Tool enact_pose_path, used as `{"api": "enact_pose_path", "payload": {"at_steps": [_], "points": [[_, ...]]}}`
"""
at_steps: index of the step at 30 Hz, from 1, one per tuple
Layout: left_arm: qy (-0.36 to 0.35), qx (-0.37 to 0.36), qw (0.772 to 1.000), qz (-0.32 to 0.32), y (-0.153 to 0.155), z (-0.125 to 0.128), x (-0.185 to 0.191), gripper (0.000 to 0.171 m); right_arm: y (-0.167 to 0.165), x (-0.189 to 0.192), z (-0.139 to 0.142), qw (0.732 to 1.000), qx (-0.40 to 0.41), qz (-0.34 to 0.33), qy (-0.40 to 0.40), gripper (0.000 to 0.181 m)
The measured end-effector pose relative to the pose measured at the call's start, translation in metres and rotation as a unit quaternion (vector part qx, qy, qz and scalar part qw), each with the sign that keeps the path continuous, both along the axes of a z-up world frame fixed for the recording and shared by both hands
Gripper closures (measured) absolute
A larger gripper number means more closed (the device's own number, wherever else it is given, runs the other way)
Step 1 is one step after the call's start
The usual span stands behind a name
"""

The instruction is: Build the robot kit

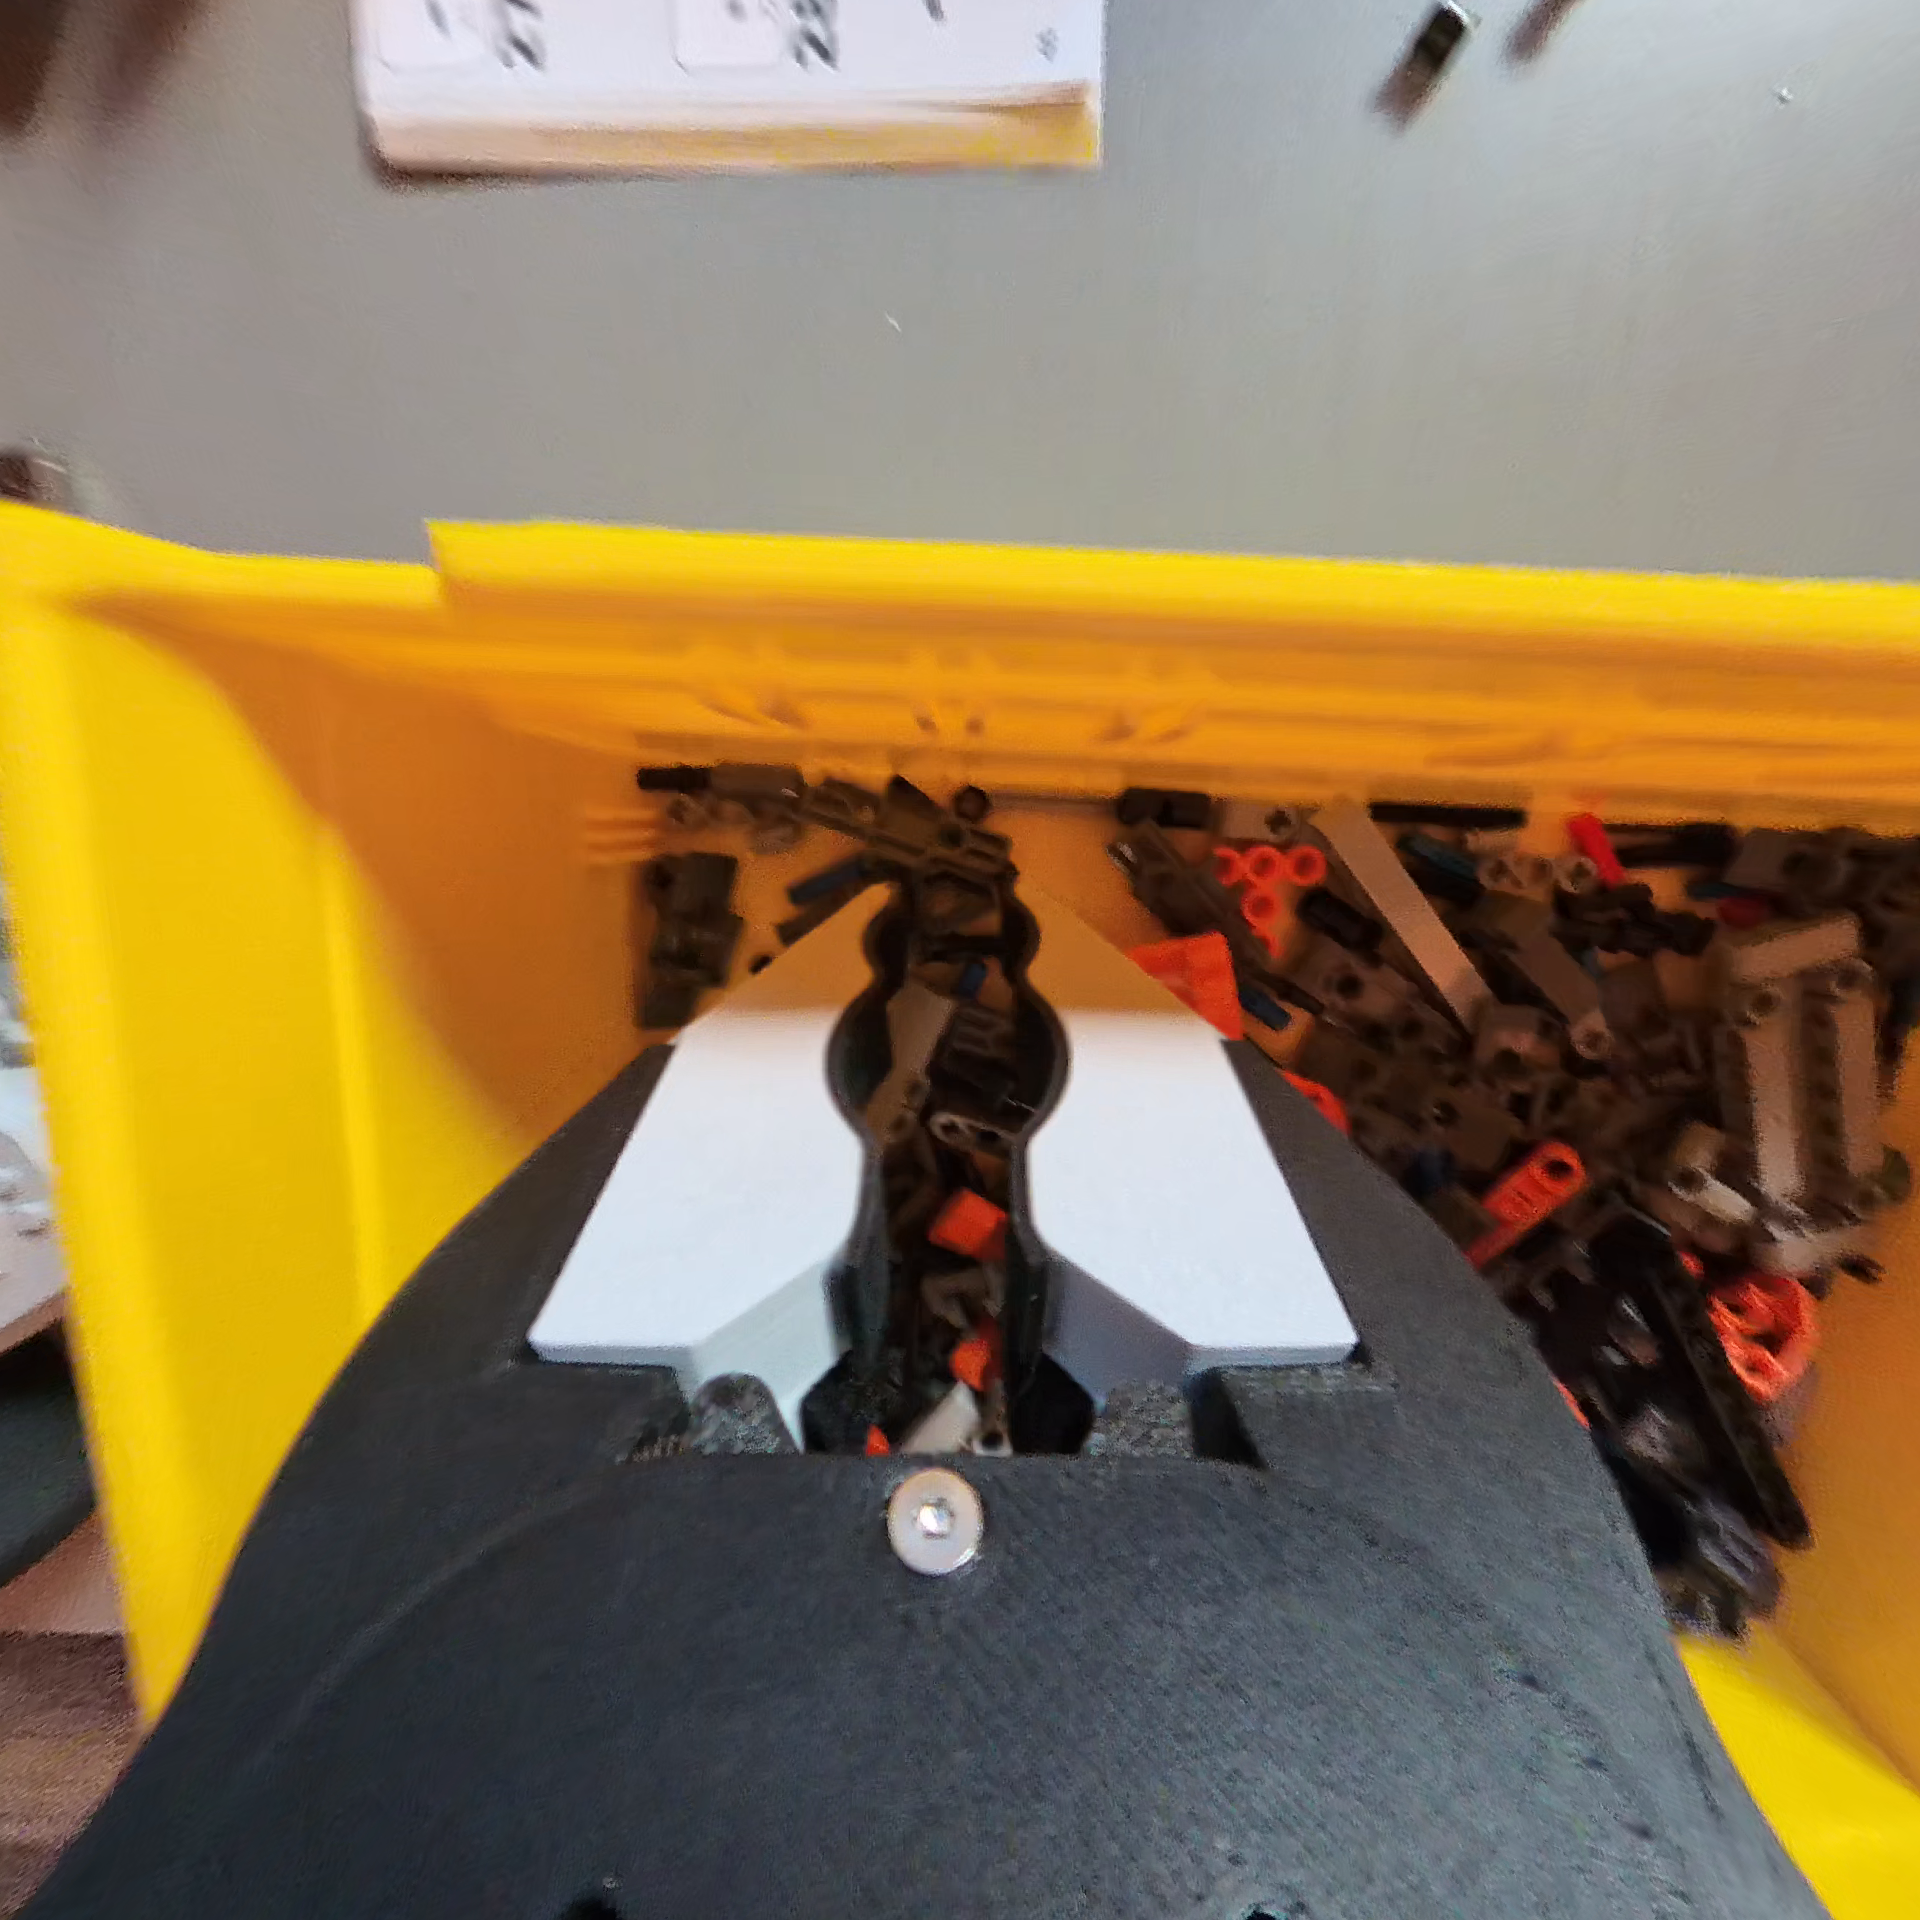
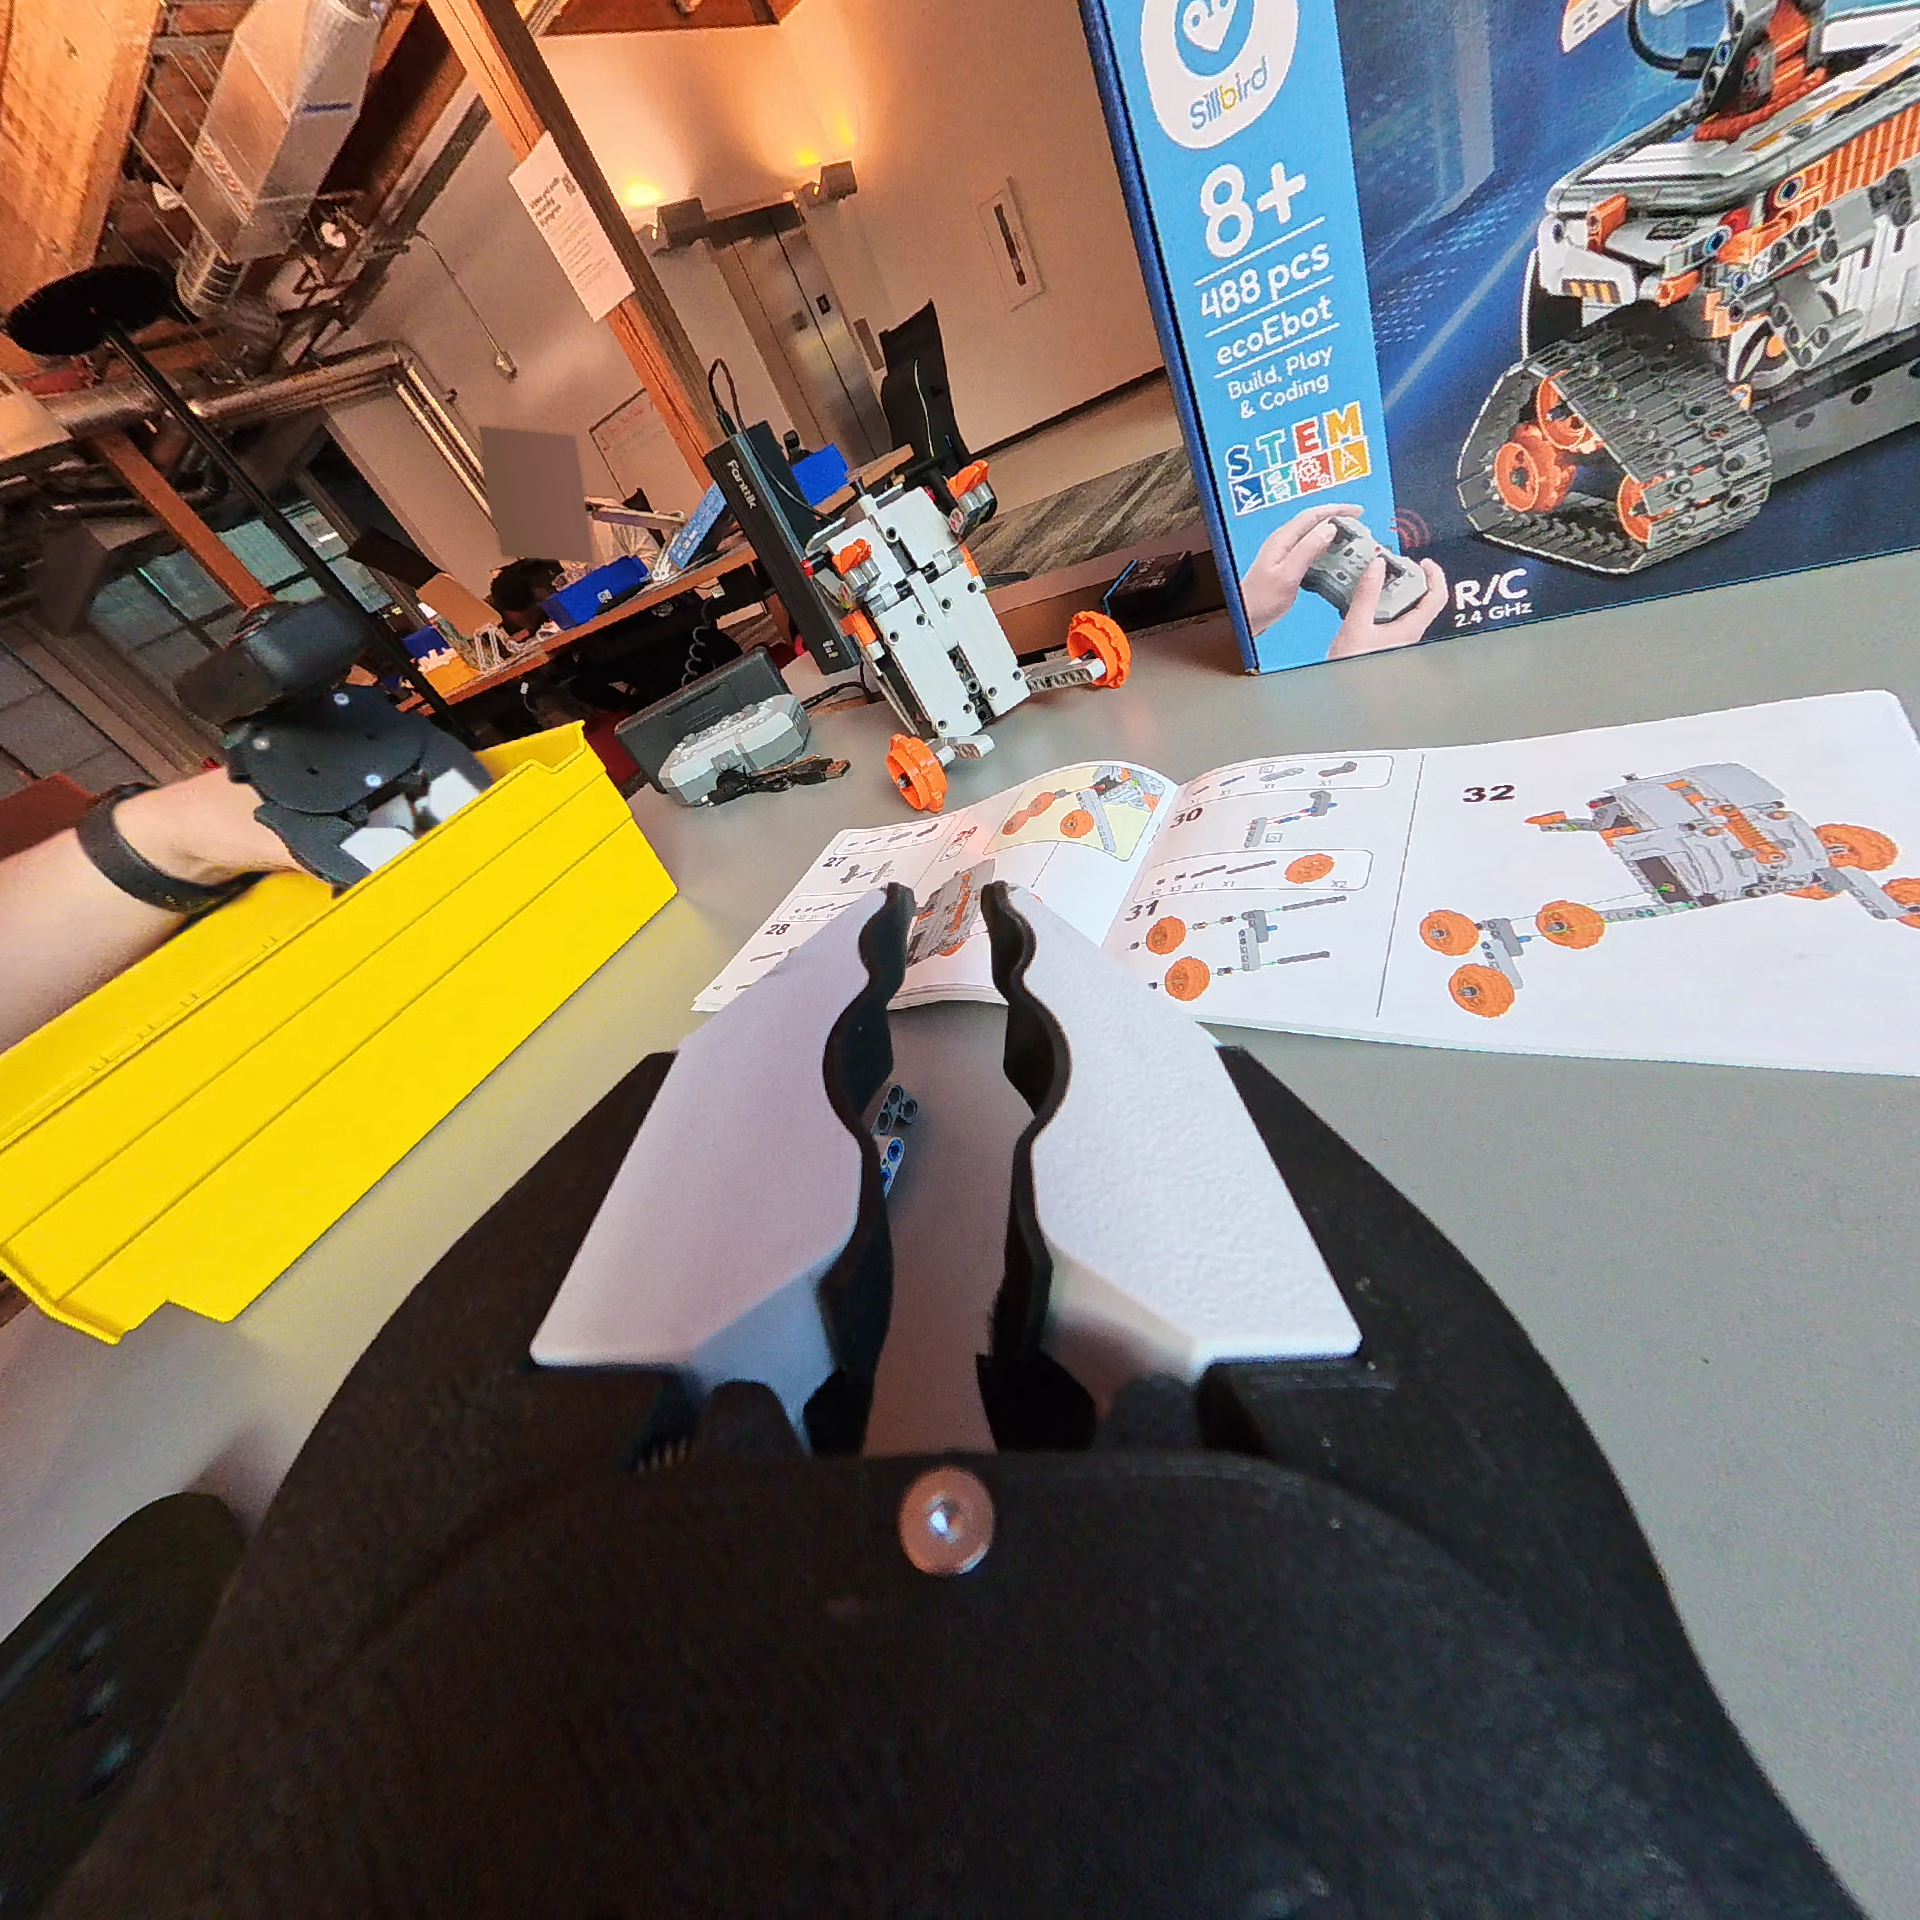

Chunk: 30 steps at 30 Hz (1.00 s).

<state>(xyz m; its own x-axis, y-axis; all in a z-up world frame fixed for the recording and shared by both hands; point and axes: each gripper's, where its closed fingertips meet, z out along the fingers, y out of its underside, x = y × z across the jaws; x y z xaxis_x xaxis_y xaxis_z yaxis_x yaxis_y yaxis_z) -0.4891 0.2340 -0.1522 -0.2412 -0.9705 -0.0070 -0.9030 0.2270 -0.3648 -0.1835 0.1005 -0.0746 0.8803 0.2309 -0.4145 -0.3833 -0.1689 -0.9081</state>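
- Two grippers show, one per view; the right gripper (image 2: 943,902) hovers low over the grey table (image 2: 1558,1299), its white fingers (image 2: 748,1143) parted by a narrow gap and grasping nothing.
- Between those fingers, a few small grey and blue pieces (image 2: 894,1127) lie on the table, apart from the pads.
- Just beyond its tips lies an open instruction booklet (image 2: 1403,894).
- Left of it sits a yellow bin (image 2: 343,1049), where the left gripper (image 2: 400,821) reaches in over the far rim, held by a hand (image 2: 197,842) wearing a dark wristband.
- Farther off stand a half-built white and orange model (image 2: 935,634) and a blue toy box (image 2: 1558,312).
- Seen from its own camera, the left gripper (image 1: 940,883) is tipped into the yellow bin (image 1: 260,935), tips nearly together at a dark piece (image 1: 935,842) atop the pile of black, grey and orange parts (image 1: 1558,1039); blur keeps me from telling whether it grips.
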Motion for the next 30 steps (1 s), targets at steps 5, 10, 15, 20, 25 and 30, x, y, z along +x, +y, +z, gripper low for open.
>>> {"api": "enact_pose_path", "payload": {"at_steps": [5, 10, 15, 20, 25, 30], "points": [[0.044, -0.059, 0.996, -0.053, -0.027, 0.002, -0.032, 0.171, 0.0, -0.001, 0.001, 1.0, 0.002, 0.004, 0.004, 0.167], [-0.038, -0.042, 0.998, 0.034, 0.005, 0.015, 0.001, 0.117, 0.001, -0.003, 0.001, 1.0, 0.001, 0.009, 0.001, 0.167], [-0.051, -0.035, 0.998, 0.018, 0.006, 0.007, 0.021, 0.126, 0.001, -0.002, 0.001, 1.0, 0.001, 0.007, -0.001, 0.167], [0.018, -0.037, 0.999, -0.03, -0.008, -0.006, -0.003, 0.146, 0.001, -0.001, 0.0, 1.0, 0.0, 0.005, 0.004, 0.167], [0.014, -0.043, 0.998, -0.045, -0.021, 0.004, -0.022, 0.14, 0.003, -0.004, -0.002, 1.0, -0.004, 0.015, 0.0, 0.167], [0.006, 0.083, 0.997, 0.002, 0.024, 0.031, -0.044, 0.117, 0.003, -0.007, -0.002, 1.0, -0.005, 0.019, -0.006, 0.167]]}}
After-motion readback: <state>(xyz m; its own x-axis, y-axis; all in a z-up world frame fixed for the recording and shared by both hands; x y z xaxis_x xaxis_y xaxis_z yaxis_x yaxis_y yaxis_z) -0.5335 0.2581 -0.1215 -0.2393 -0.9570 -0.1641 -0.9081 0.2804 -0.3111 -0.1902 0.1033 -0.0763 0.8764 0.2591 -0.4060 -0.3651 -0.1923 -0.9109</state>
